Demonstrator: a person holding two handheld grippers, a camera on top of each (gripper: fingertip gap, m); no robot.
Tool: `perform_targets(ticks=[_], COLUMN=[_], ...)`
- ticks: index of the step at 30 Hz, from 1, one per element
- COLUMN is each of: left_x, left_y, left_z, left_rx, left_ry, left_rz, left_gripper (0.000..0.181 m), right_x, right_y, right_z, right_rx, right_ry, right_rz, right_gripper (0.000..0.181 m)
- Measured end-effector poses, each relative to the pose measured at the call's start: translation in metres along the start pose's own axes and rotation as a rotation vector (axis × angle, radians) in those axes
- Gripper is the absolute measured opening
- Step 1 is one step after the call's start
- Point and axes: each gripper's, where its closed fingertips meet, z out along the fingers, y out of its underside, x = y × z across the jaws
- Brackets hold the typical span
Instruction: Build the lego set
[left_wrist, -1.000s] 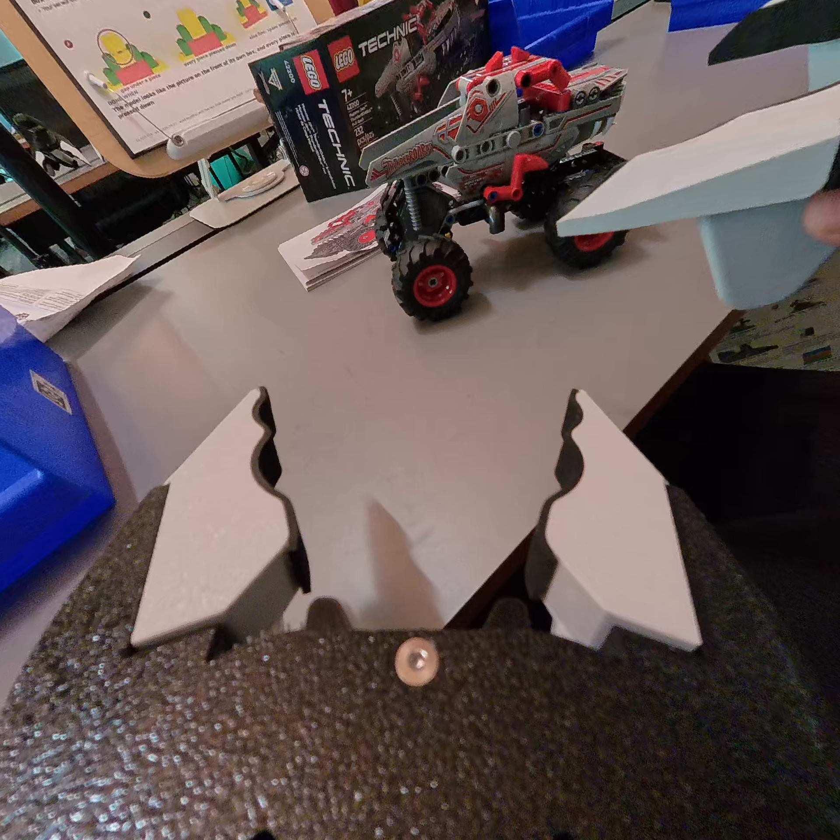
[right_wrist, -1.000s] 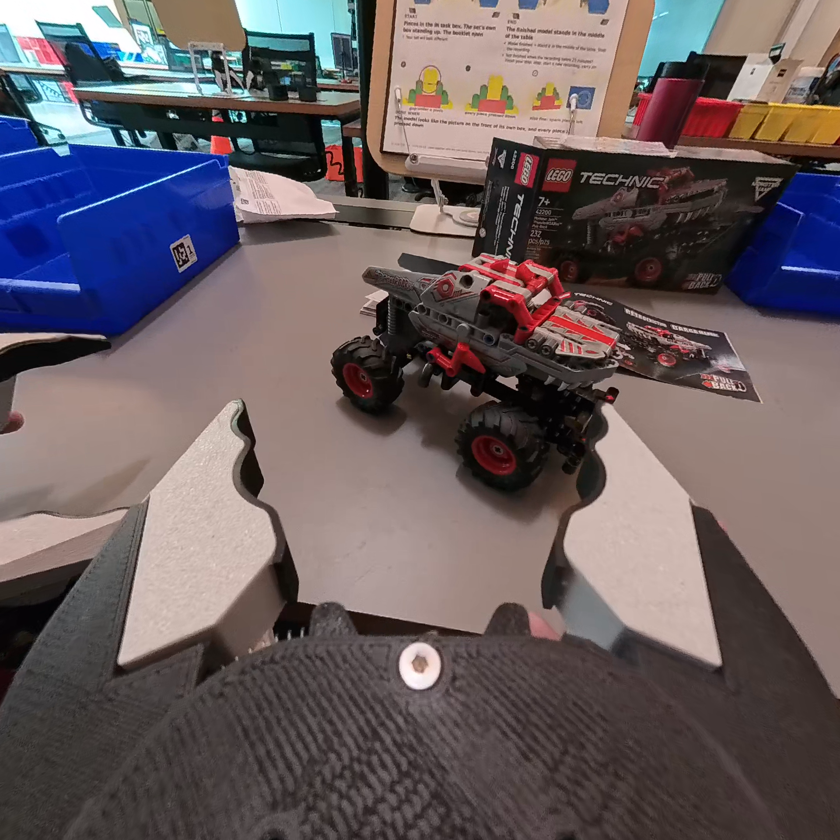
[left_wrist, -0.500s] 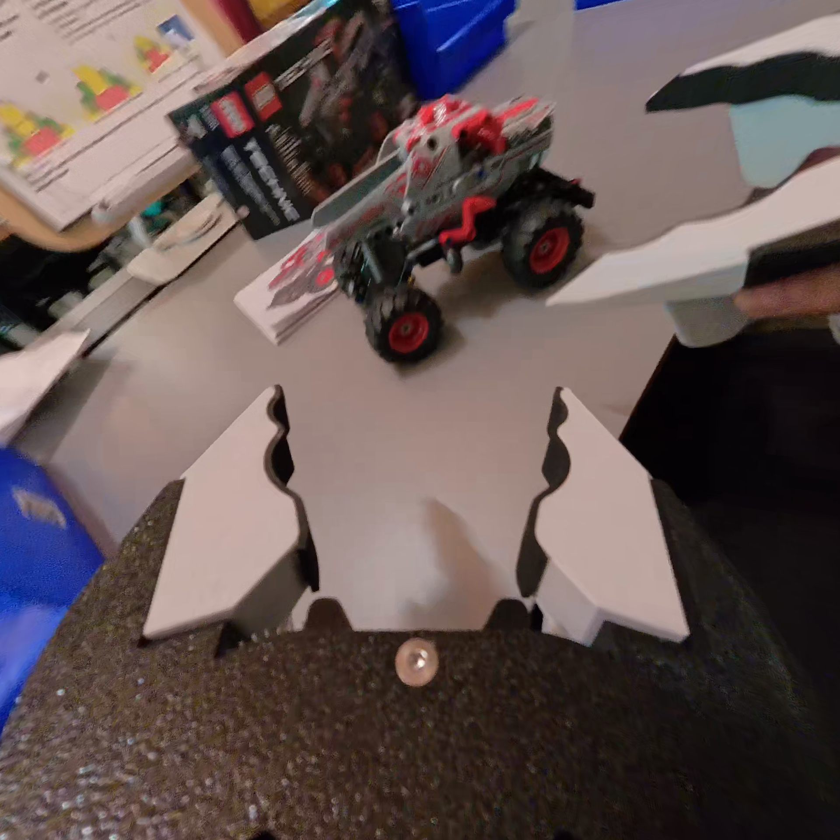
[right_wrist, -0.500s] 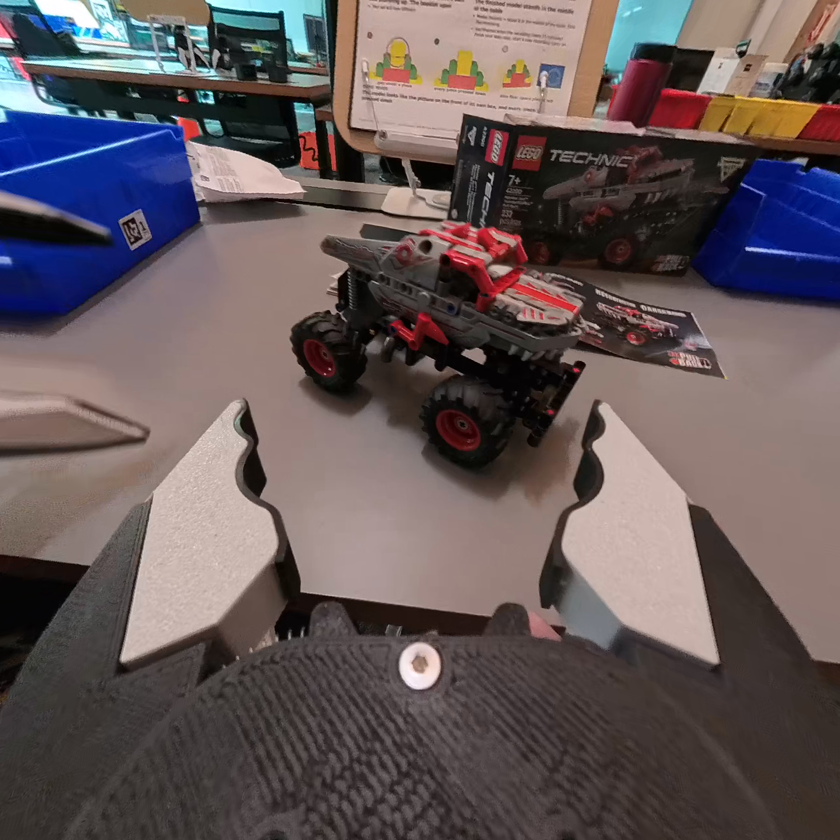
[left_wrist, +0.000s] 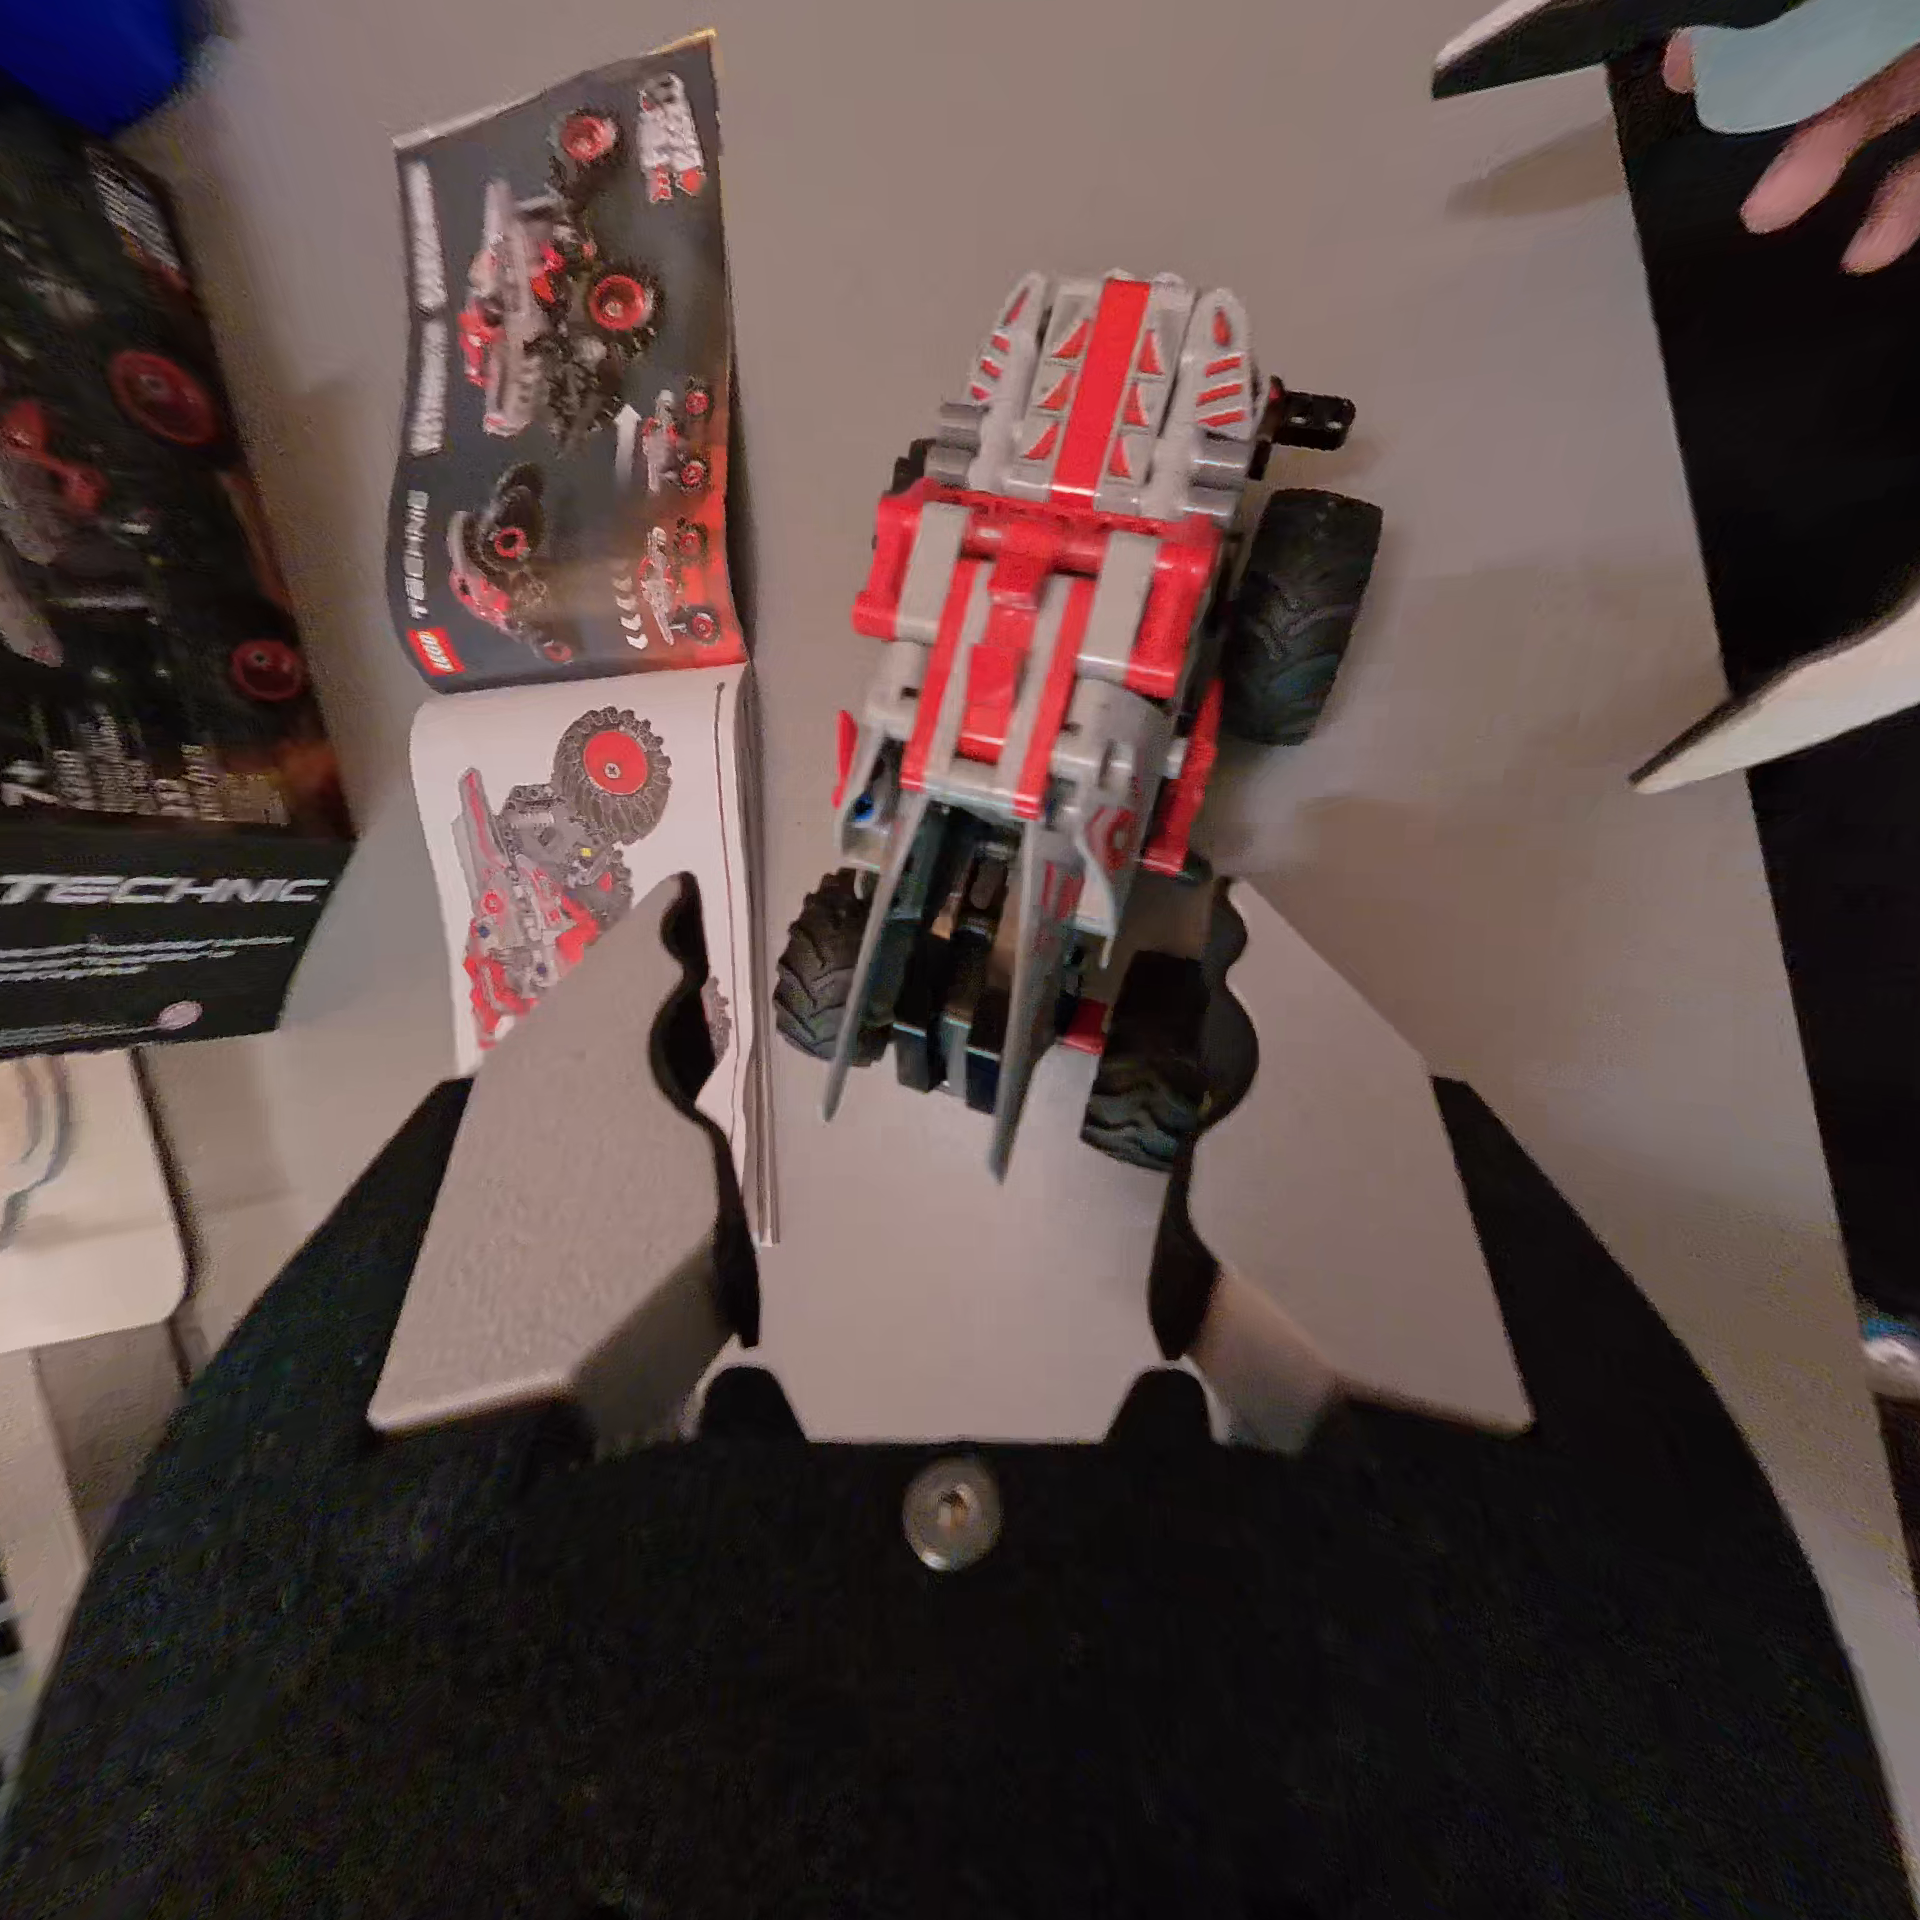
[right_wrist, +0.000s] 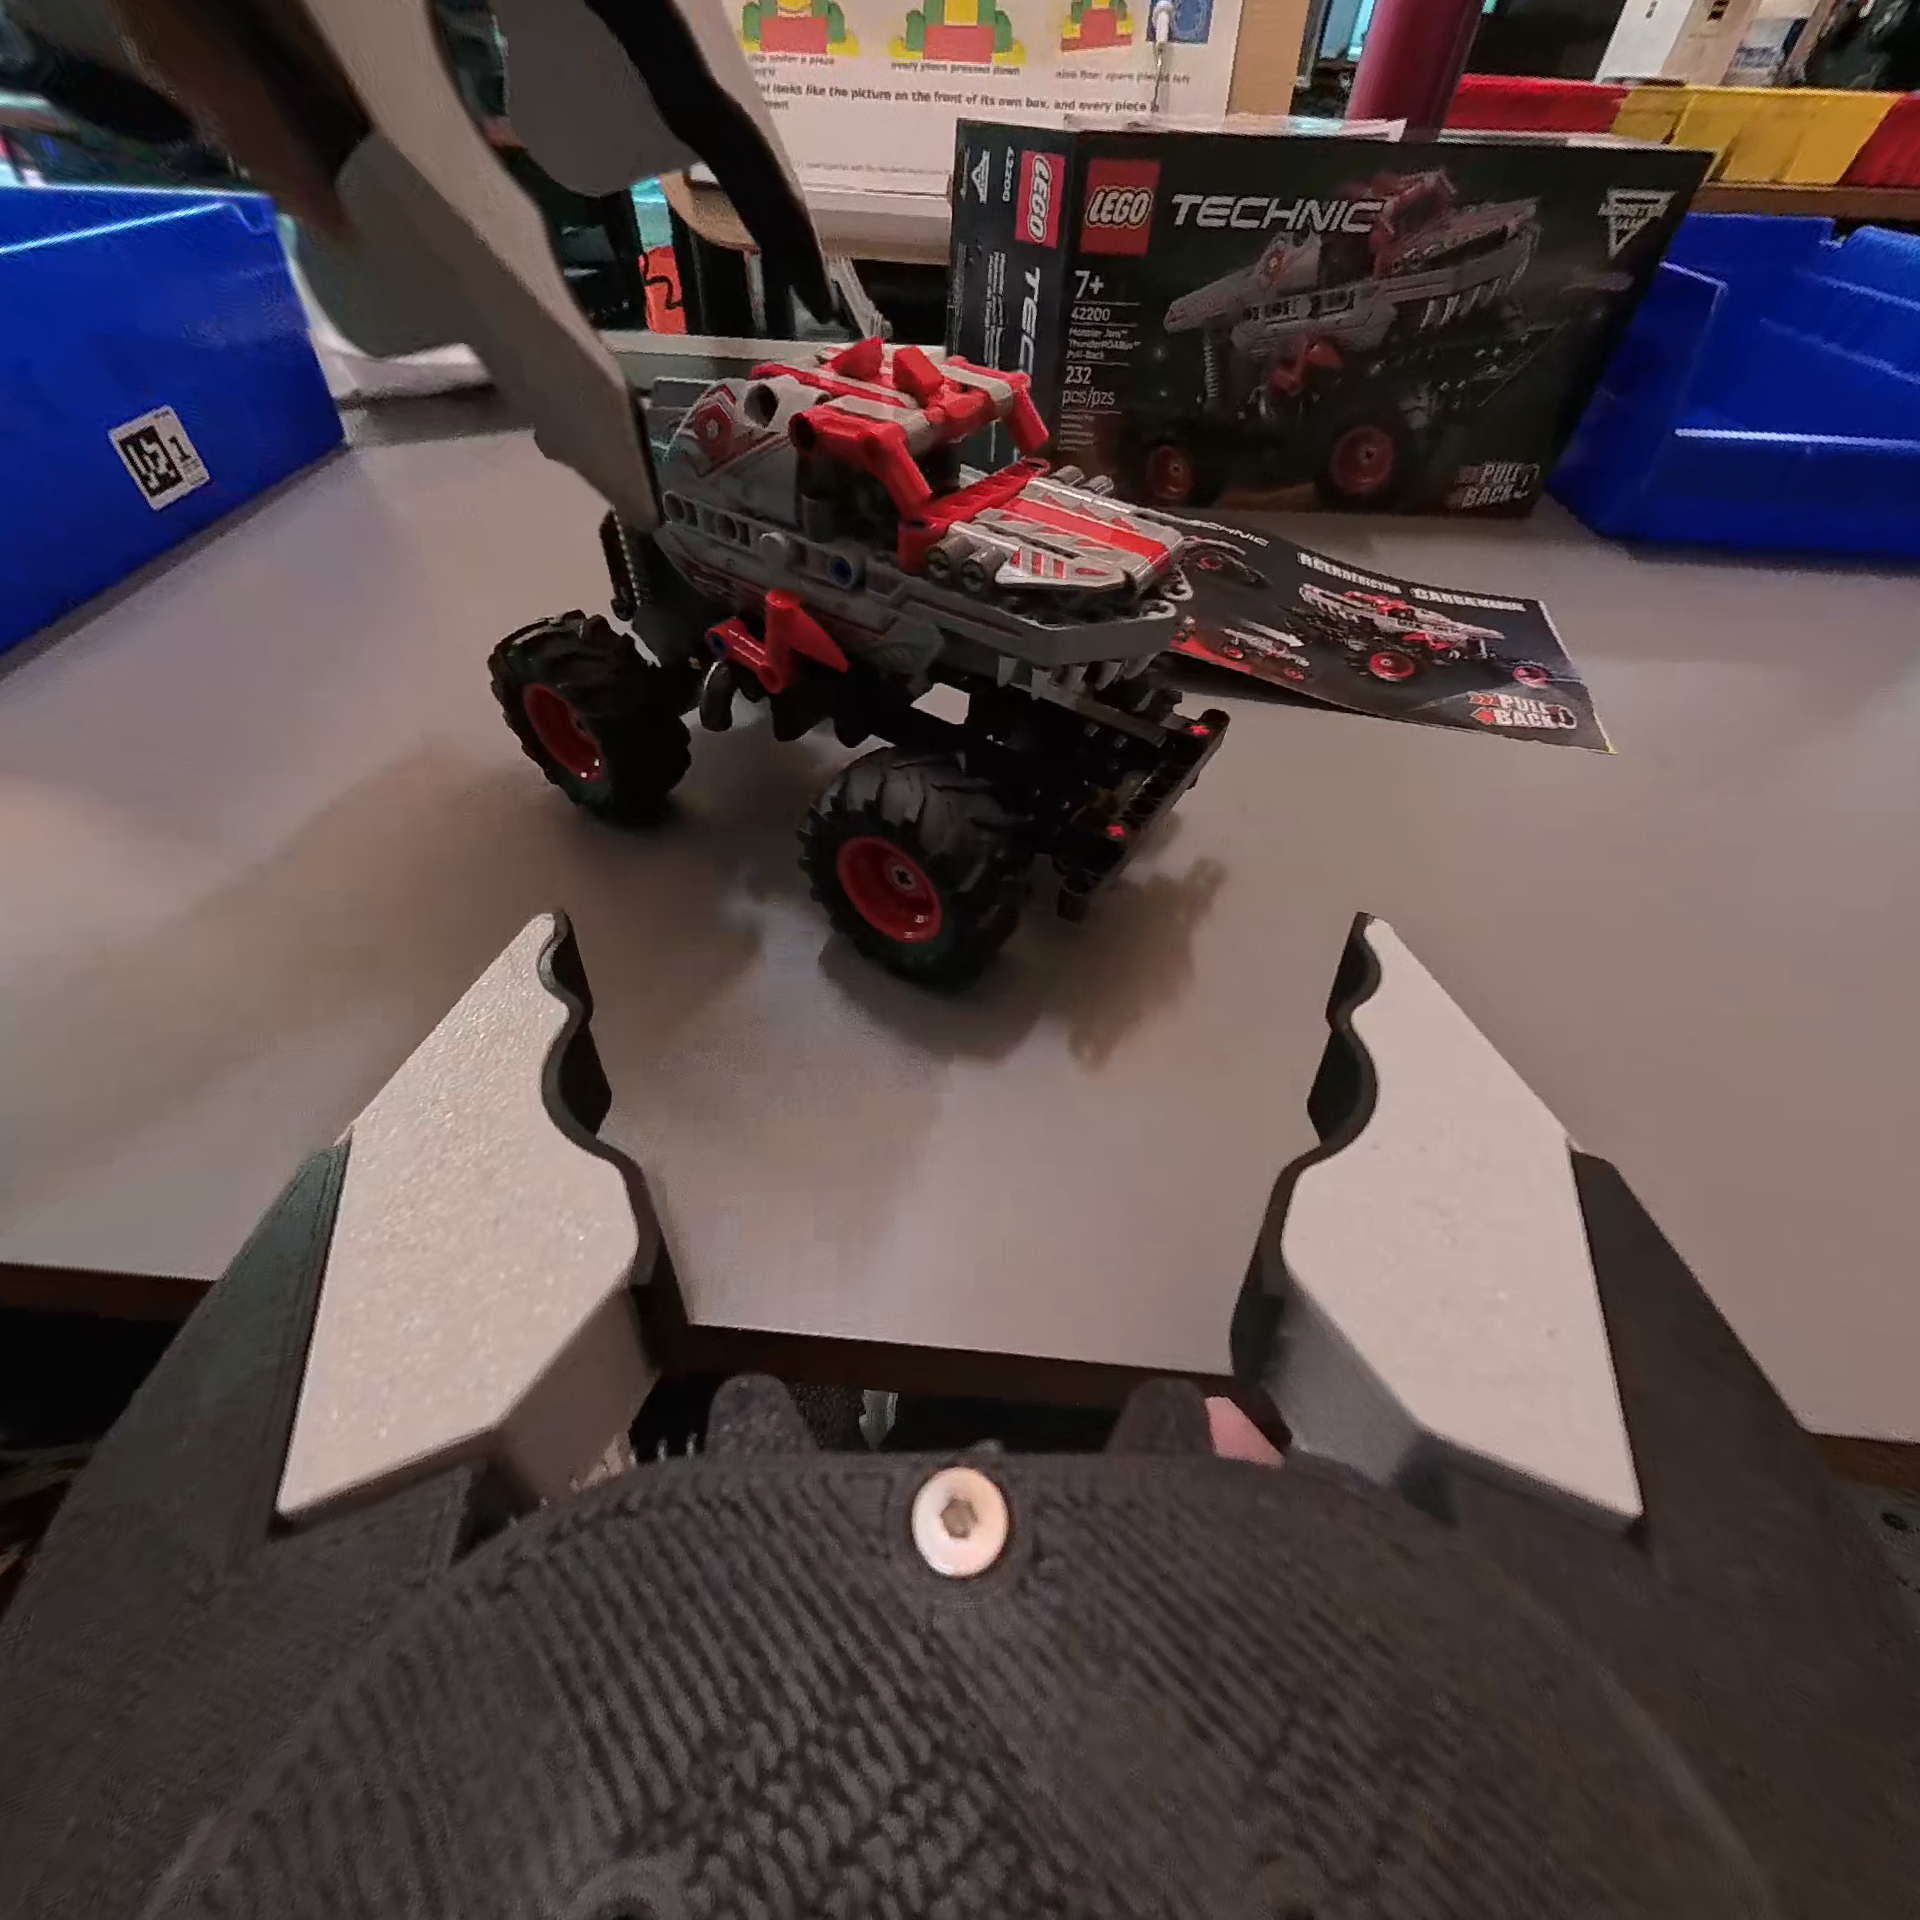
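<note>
A built grey and red monster truck (right_wrist: 862, 623) with black tyres and red hubs stands on the grey table (right_wrist: 312, 748). In the left wrist view the truck (left_wrist: 1049, 644) is seen from above. My left gripper (left_wrist: 951, 894) is open and empty, just above the truck's rear end, with one finger on each side of it. It also shows in the right wrist view (right_wrist: 717, 405), coming down at the truck's rear. My right gripper (right_wrist: 956, 925) is open and empty, low over the table's near edge, in front of the truck's side. It also shows in the left wrist view (left_wrist: 1704, 416).
The set's black box (right_wrist: 1351, 312) stands behind the truck. An open instruction booklet (left_wrist: 571, 520) lies beside the truck, also in the right wrist view (right_wrist: 1403, 644). Blue bins stand at the left (right_wrist: 135, 364) and right (right_wrist: 1766, 395). A hand (left_wrist: 1829, 166) holds the right gripper.
My left gripper has risen from the table's left side and swung over the truck, now looking down on its rear. My right gripper has moved a little closer to the truck.
</note>
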Motion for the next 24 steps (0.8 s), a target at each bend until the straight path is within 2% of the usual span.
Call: perform_targets(ticks=[2, 4, 5, 13, 18, 24], left_x=[-0.005, 0.004, 0.008, 0.02, 0.025, 0.023], left_y=[0.002, 0.0, 0.002, 0.018, 0.013, 0.016], left_z=[0.004, 0.009, 0.012, 0.047, 0.051, 0.046], left_rx=[-0.019, -0.034, -0.058, -0.231, -0.215, -0.213], left_ry=[0.052, 0.146, 0.175, 0.252, 0.291, 0.264], left_rz=[-0.007, -0.017, -0.009, 0.074, 0.069, -0.009], left_gripper=[0.089, 0.086, 0.09, 0.085, 0.082, 0.079], right_x=[0.003, 0.005, 0.006, 0.009, 0.018, 0.023], right_y=[0.002, 0.003, 0.004, 0.014, 0.009, 0.004], right_z=[0.002, 0.004, 0.006, 0.016, 0.014, 0.013], right_rx=[-0.006, -0.011, -0.015, -0.046, -0.026, -0.012], right_ry=[-0.005, -0.009, -0.015, -0.023, 0.004, 0.01], right_rz=[-0.013, -0.01, -0.002, 0.01, 0.004, -0.012], right_gripper=[0.138, 0.138, 0.138, 0.138, 0.137, 0.136])
